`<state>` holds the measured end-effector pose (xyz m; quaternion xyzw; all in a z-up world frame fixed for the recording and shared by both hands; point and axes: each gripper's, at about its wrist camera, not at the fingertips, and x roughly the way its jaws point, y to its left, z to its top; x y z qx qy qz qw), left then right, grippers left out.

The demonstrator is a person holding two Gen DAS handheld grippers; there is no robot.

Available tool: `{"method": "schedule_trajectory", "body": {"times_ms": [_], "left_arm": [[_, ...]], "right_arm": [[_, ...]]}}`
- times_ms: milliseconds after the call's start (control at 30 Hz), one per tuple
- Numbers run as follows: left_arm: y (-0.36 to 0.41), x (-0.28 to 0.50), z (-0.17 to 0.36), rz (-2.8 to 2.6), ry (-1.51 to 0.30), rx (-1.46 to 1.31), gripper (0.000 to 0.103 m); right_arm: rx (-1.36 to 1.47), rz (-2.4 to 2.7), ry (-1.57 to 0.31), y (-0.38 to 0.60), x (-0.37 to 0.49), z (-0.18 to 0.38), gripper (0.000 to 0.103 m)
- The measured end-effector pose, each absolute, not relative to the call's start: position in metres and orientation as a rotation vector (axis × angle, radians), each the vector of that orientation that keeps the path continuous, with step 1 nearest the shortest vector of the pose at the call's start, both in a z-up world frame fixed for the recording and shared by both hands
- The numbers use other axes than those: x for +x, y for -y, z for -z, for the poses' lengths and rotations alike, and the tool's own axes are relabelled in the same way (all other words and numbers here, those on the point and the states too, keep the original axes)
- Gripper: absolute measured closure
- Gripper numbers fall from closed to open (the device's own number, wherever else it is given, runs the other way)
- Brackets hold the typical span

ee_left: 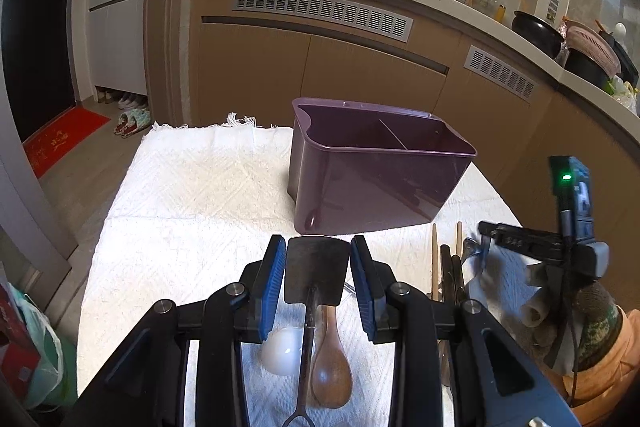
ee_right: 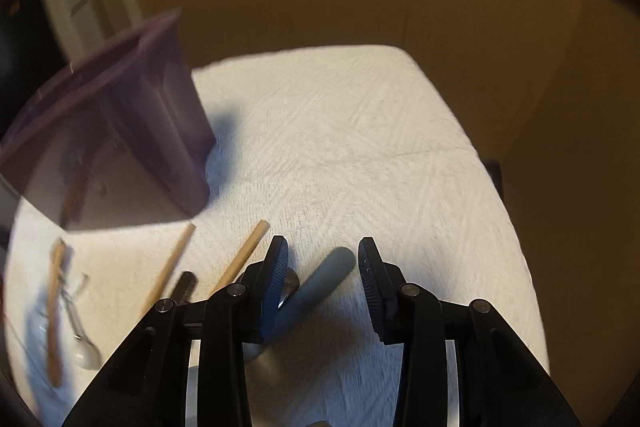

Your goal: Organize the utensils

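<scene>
Both my tongs gape wide: left gripper (ee_left: 318, 247) straddles the spatula (ee_left: 314, 273) for a grab, right gripper (ee_right: 323, 253) over the grey handle (ee_right: 320, 285), purple caddy (ee_left: 376, 179) ahead.

White cloth (ee_left: 192, 187), red mat (ee_left: 60, 143), slippers (ee_left: 132, 121).

The bin (ee_left: 376, 175) ahead of the left claw (ee_left: 318, 267) is dull purple. The cloth (ee_left: 192, 195) under it is white with a woven zigzag pattern. Both claws are black with blue ribbed pads (ee_left: 274, 279). Between the left pads lies a dark grey spatula (ee_left: 314, 273), beside a brown wooden spoon (ee_left: 330, 359) and a white spoon (ee_left: 282, 351). Under the right claw (ee_right: 323, 267) lies a grey-blue handle (ee_right: 320, 287); to its left, tan chopsticks (ee_right: 244, 255).
</scene>
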<state>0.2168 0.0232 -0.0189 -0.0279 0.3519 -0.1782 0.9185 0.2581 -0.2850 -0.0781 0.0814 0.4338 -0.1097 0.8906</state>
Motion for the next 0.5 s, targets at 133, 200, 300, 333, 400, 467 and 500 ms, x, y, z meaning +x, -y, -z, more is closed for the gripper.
{"method": "schedule_trajectory", "body": {"times_ms": [133,200,300,333,400,467,500], "left_arm": [[-0.023,0.217,0.019,0.375,-0.726,-0.067,0.074],[-0.020,0.219,0.021,0.383,-0.731,-0.073,0.074],[-0.016,0.219,0.023,0.400,-0.734,-0.069,0.073],[-0.016,0.218,0.023,0.404,-0.733,-0.066,0.073],[-0.018,0.217,0.023,0.404,-0.730,-0.070,0.073],[-0.021,0.218,0.024,0.404,-0.734,-0.080,0.073],[-0.022,0.219,0.025,0.403,-0.737,-0.084,0.073]], "right_arm": [[0.181,0.244,-0.833,0.292,0.232,0.061,0.064],[0.221,0.214,-0.882,0.294,0.231,0.064,0.064],[0.287,0.191,-0.937,0.292,0.237,0.077,0.065],[0.293,0.190,-0.946,0.289,0.240,0.081,0.066],[0.297,0.185,-0.932,0.280,0.245,0.087,0.066],[0.250,0.189,-0.907,0.273,0.250,0.088,0.066],[0.224,0.189,-0.899,0.270,0.251,0.090,0.066]]}}
